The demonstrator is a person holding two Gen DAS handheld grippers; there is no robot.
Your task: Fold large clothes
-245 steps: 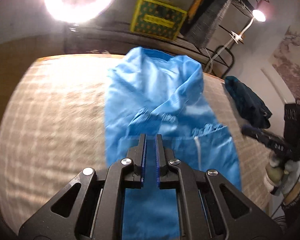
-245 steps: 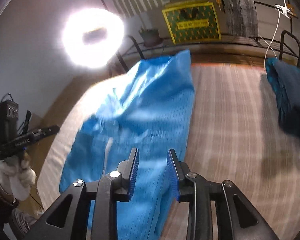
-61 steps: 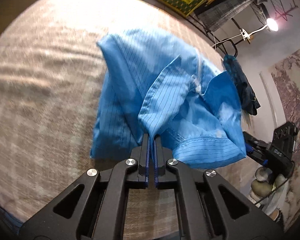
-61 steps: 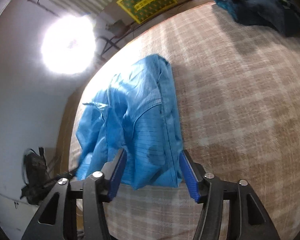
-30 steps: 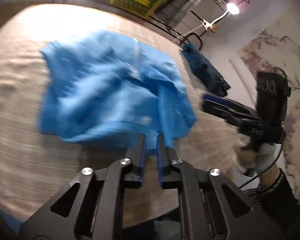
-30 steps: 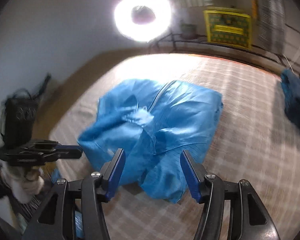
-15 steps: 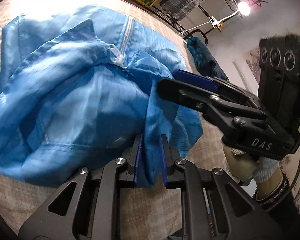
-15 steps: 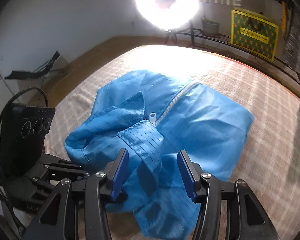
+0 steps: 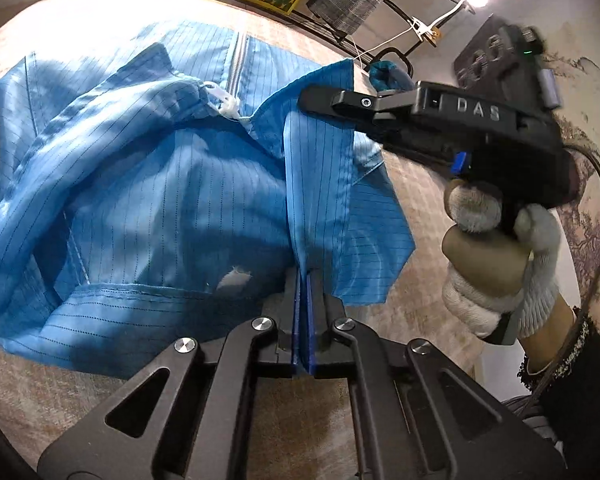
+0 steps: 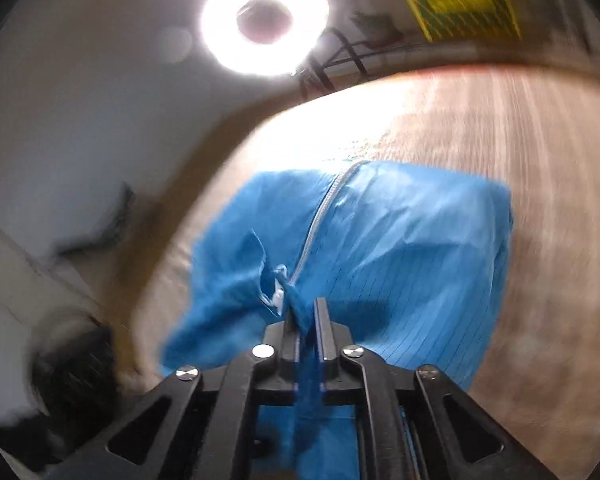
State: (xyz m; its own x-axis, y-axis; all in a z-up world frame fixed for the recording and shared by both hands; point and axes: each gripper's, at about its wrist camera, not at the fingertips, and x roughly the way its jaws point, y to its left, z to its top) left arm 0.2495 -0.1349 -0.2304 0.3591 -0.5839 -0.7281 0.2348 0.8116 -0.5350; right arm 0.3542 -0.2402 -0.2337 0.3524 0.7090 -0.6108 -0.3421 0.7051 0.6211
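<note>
Both the left gripper (image 9: 302, 280) and the right gripper (image 10: 305, 316) have their fingers pinched on one raised flap of the blue zip-front jacket (image 9: 148, 184), bunched on the checked table (image 9: 428, 184), apparently to draw that edge taut for a fold.

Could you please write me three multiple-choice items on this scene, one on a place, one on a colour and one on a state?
1. Where does the garment lie?
A. on the checked surface
B. in a basket
C. on a hanger

2. What colour is the garment?
A. red
B. blue
C. white

3. How does the left gripper stand?
A. wide open, off the cloth
B. shut on nothing
C. shut on a fold of the garment

Answers: 1 A, most of it rests on the beige checked surface. 2 B, it is blue with thin dark stripes. 3 C, cloth runs between its closed fingers; the right gripper is likewise shut on the garment.
</note>
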